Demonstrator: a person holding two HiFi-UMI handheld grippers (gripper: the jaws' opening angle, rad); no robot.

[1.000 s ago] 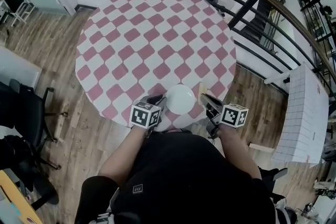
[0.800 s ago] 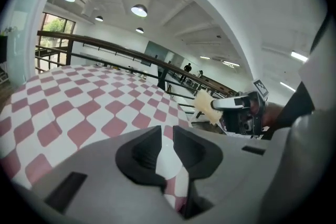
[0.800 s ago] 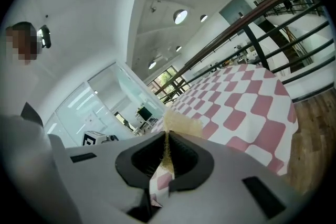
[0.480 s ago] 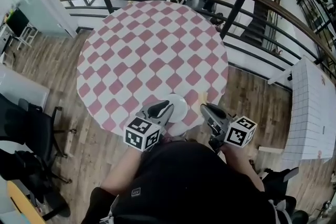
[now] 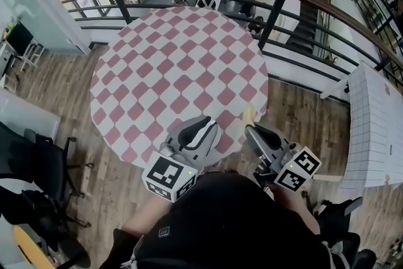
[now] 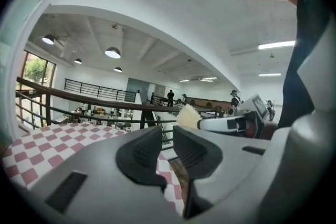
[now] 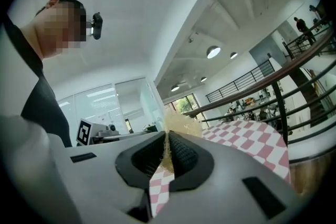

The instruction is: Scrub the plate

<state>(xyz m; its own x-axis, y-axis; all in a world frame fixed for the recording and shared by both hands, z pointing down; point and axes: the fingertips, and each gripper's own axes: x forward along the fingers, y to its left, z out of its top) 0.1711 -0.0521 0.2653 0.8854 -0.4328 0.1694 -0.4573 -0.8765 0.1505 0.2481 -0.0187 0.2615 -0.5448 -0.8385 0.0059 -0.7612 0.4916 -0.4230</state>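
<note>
While two grippers hovered at the lower centre of the head view, over the near edge of the one round checkered table (image 5: 176,60), each carried one marker cube. The left gripper (image 5: 203,128) had its jaws slightly apart with nothing between them. The right gripper (image 5: 253,130), just beside it towards the frame's right, was clamped on a single pale yellow scrub pad (image 5: 250,115), whose frayed edge stuck out past the jaw tips. The plate could not be made out; the left gripper covered that part of the table.
</note>
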